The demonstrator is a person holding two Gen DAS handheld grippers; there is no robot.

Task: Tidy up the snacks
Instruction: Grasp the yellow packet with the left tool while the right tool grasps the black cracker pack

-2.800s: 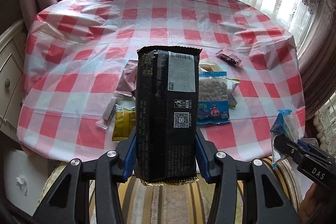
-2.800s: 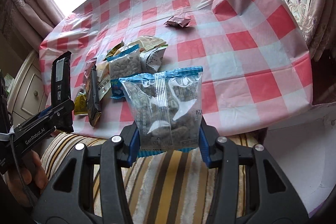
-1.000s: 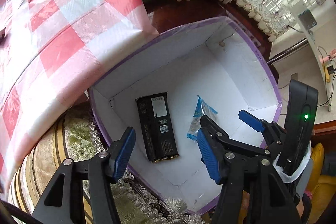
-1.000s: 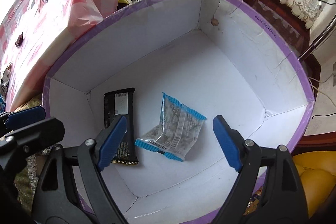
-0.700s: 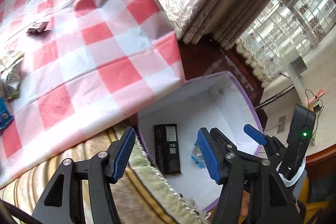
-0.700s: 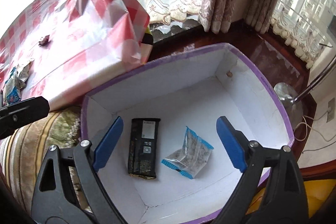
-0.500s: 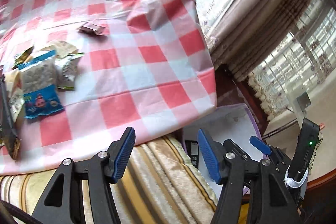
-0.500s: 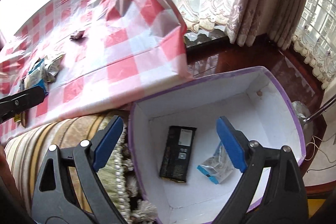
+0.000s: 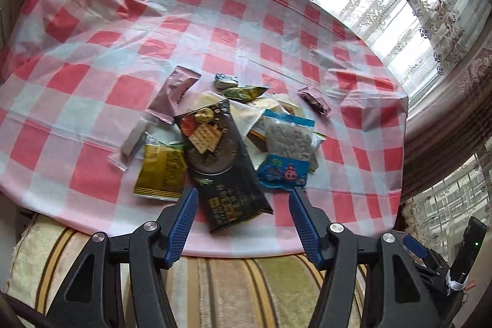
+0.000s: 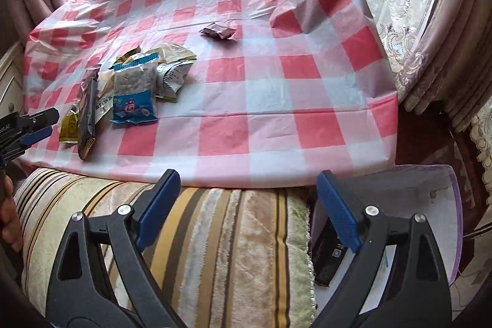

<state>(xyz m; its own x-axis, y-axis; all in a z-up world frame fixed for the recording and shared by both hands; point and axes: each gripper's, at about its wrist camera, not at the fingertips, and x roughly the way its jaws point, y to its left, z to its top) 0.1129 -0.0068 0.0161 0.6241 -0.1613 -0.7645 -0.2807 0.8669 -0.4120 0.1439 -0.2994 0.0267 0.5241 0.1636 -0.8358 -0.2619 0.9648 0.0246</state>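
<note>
A pile of snacks lies on the red-and-white checked tablecloth [image 9: 92, 119]. In it are a black cracker packet [image 9: 221, 162], a blue-and-white bag [image 9: 287, 149], a gold packet [image 9: 161, 171] and a mauve wrapper [image 9: 173, 94]. My left gripper [image 9: 243, 194] hangs open short of the table's near edge, in line with the black packet, with nothing between its pads. My right gripper [image 10: 247, 175] stands wide open and empty over the striped cushion [image 10: 215, 235]. At lower right is a white box with a purple rim [image 10: 424, 183]; a black packet [image 10: 329, 260] lies inside.
A small dark sachet [image 10: 218, 31] lies apart from the pile, farther back on the cloth. The left gripper [image 10: 33, 125] shows at the left edge beside the pile, with a hand below it. Curtains [image 10: 446, 51] hang at the right, a cabinet [image 10: 9, 88] at far left.
Both grippers swung away from the white box and now face the table. The packet and bag they held earlier lie in the box. The right jaws stand slightly wider.
</note>
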